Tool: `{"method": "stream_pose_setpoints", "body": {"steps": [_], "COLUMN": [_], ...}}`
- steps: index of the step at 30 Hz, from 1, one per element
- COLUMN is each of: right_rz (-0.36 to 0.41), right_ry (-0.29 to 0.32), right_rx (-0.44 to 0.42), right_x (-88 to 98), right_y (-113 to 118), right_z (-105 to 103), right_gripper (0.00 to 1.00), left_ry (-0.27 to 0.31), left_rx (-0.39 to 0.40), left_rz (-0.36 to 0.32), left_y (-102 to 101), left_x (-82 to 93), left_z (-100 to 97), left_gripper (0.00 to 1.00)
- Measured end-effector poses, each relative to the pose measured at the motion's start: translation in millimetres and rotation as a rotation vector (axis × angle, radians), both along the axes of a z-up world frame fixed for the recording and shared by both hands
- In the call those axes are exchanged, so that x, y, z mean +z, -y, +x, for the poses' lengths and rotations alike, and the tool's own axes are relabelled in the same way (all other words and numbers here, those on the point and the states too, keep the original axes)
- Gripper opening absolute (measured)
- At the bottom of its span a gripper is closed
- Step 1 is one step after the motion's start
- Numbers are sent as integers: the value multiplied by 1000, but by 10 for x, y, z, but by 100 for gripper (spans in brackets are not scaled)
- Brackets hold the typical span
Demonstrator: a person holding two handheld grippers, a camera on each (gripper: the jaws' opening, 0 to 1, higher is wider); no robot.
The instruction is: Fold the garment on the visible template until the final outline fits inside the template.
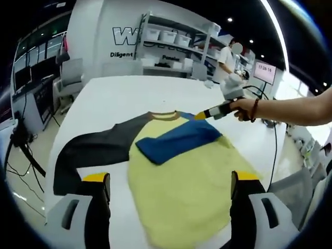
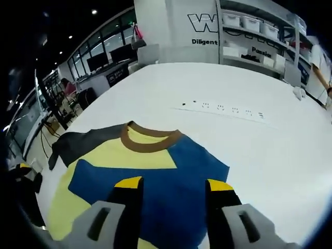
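A white table (image 1: 119, 98) is carrying a yellow shirt (image 1: 181, 181), lying flat with 1 blue sleeve (image 1: 179, 140) folded across it.

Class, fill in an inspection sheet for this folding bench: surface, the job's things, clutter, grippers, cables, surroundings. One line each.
Surface: white table, bare beyond the shirt.
Job's things: yellow shirt lies flat; blue sleeve folded across its chest, dark sleeve spread out; brown collar.
Clutter: nothing seen on the table; template not visible.
Grippers: left gripper open above the hem; right gripper open over the blue sleeve.
Cables: black cable hanging past the table edge.
Surroundings: shelves with white bins, a wall screen.
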State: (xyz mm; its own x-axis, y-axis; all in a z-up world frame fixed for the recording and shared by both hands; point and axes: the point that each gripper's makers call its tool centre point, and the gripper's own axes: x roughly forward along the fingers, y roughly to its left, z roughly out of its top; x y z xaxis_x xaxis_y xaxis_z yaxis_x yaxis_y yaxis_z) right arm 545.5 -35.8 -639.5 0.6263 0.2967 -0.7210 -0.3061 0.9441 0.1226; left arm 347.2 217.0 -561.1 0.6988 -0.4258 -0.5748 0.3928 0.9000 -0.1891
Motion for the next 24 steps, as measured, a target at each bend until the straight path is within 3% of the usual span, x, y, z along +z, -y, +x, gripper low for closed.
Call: {"method": "stream_pose_setpoints", "body": {"steps": [11,14,20,22,24], "right_rz": [18,15,10,25,11], "right_ry": [-11,-39,-50,-67,-50], "right_rx": [-73,-89,-109,-152,-143], "right_x": [-131,-214,-290,-332,-332], "right_y": [288,336,380,423,455], "right_z": [113,78,82,84,119], "right_gripper": [39,37,26,24,19], "left_ry": [-23,-28,-44,-51,-56], "left_rx": [-16,-22,-34,-33,-30], "left_rz": [-30,-32,-37,-38,-37], "left_y": [192,252,324,346,369], "left_x": [-139,-179,-252,-289,-332], "left_z": [195,251,303,325,351], "left_gripper": [87,87,85,85,83]}}
